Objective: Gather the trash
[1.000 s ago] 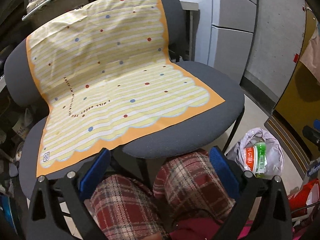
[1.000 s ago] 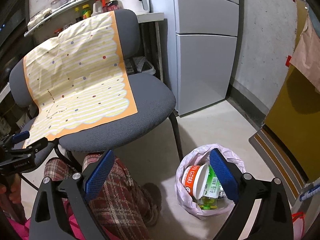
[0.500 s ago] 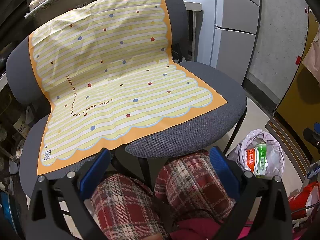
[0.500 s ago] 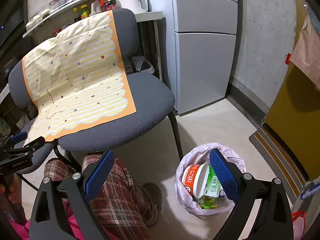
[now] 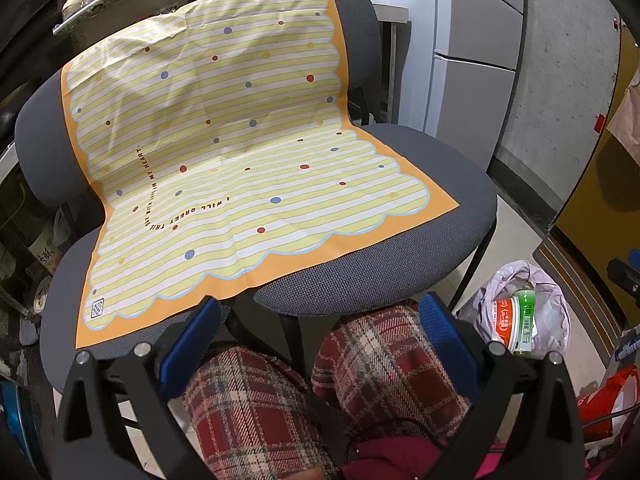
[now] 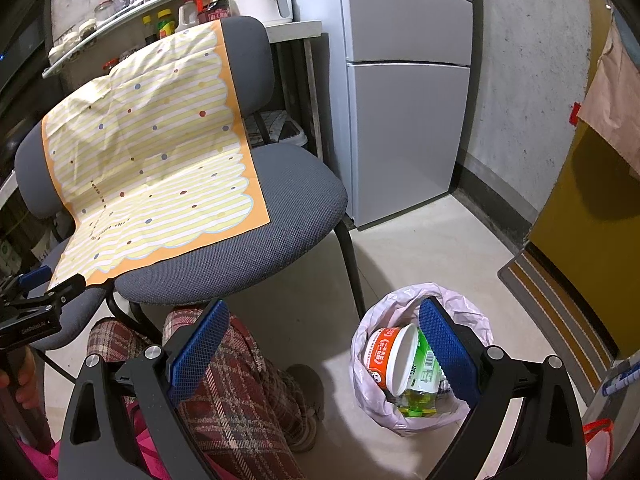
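Observation:
A pale plastic trash bag (image 6: 376, 320) stands on the floor right of the chair, holding an orange-and-white instant noodle cup (image 6: 390, 356) and a green bottle (image 6: 422, 376). The same bag (image 5: 556, 312) shows at the lower right of the left wrist view. My right gripper (image 6: 322, 344) is open and empty, above the floor just left of the bag. Over a person's plaid-trousered knees, my left gripper (image 5: 320, 334) is open with nothing between its blue pads, at the chair's front edge. A yellow striped sheet (image 5: 224, 160) lies over the chair.
Two grey office chairs (image 5: 400, 256) stand side by side under the sheet. A grey fridge (image 6: 404, 92) and concrete wall are to the right, a shelf of bottles (image 6: 168, 12) behind. A striped mat (image 6: 560, 312) lies by a yellow door. The left gripper (image 6: 36, 312) shows at the right view's left edge.
Both grippers have drifted slightly backward and up, so the chair and bag sit a little lower in view. Both stay open and empty.

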Demonstrator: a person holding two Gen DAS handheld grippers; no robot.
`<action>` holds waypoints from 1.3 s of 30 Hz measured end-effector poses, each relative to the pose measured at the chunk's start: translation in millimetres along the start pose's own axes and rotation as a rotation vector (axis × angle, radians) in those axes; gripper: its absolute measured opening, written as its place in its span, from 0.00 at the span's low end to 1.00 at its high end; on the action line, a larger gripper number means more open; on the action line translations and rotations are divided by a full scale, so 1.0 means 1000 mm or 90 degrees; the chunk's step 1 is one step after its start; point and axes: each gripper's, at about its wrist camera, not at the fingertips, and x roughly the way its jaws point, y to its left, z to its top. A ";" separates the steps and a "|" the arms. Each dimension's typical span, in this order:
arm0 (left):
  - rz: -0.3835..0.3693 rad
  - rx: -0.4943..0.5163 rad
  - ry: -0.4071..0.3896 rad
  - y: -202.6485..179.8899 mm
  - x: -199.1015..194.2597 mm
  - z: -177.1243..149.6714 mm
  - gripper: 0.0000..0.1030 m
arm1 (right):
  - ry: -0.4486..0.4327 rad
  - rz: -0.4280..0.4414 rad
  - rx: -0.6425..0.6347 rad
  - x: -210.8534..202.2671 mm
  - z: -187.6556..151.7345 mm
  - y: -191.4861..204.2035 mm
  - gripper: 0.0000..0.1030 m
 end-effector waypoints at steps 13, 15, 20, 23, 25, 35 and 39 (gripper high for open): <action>-0.001 0.000 0.000 0.000 0.000 0.001 0.94 | -0.001 -0.001 0.002 0.001 -0.001 0.000 0.92; -0.001 0.000 0.000 0.000 0.000 0.001 0.94 | -0.001 0.000 0.001 0.001 0.000 0.000 0.92; 0.000 -0.001 0.000 0.000 0.000 0.001 0.94 | -0.001 0.001 0.000 0.001 0.000 -0.001 0.92; 0.000 -0.002 -0.001 0.001 0.000 0.001 0.94 | -0.001 0.000 0.002 0.002 0.000 0.000 0.92; 0.001 -0.001 -0.001 0.001 0.000 0.001 0.94 | -0.001 0.000 0.002 0.002 -0.001 0.000 0.92; 0.001 -0.002 -0.001 0.001 -0.001 0.002 0.94 | 0.000 0.000 0.003 0.002 0.000 0.000 0.92; 0.001 -0.002 -0.001 0.001 -0.001 0.001 0.94 | 0.000 0.000 0.003 0.002 0.000 0.000 0.92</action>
